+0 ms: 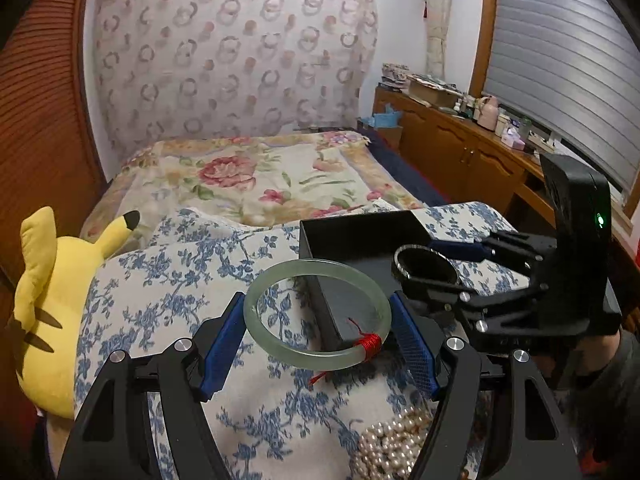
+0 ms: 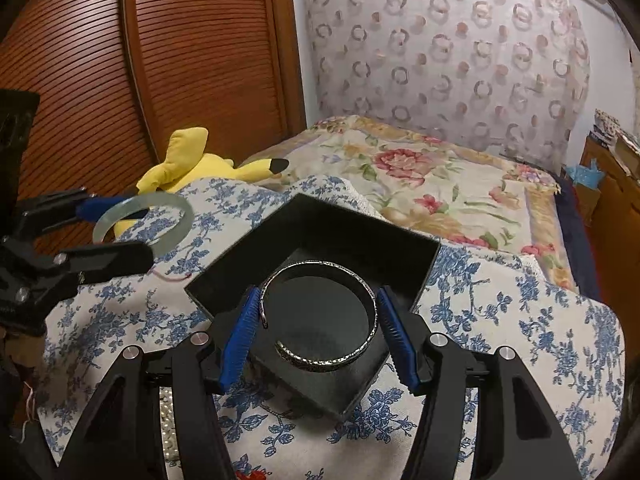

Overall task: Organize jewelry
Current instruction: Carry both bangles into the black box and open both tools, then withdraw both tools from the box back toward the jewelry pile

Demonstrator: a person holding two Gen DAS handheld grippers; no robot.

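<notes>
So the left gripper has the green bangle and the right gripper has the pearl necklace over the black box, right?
Not quite. The right gripper holds a silver bangle over the black box, as the right wrist view shows. The left gripper does hold the green bangle.

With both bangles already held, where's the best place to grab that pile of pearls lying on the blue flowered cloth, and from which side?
The pearls lie heaped loosely on the blue flowered cloth, partly hidden by the left gripper. Probably come from above and pinch across the top of the heap, where strands bunch; a side approach would likely just push the beads along the soft cloth. No clasp shows.
</notes>
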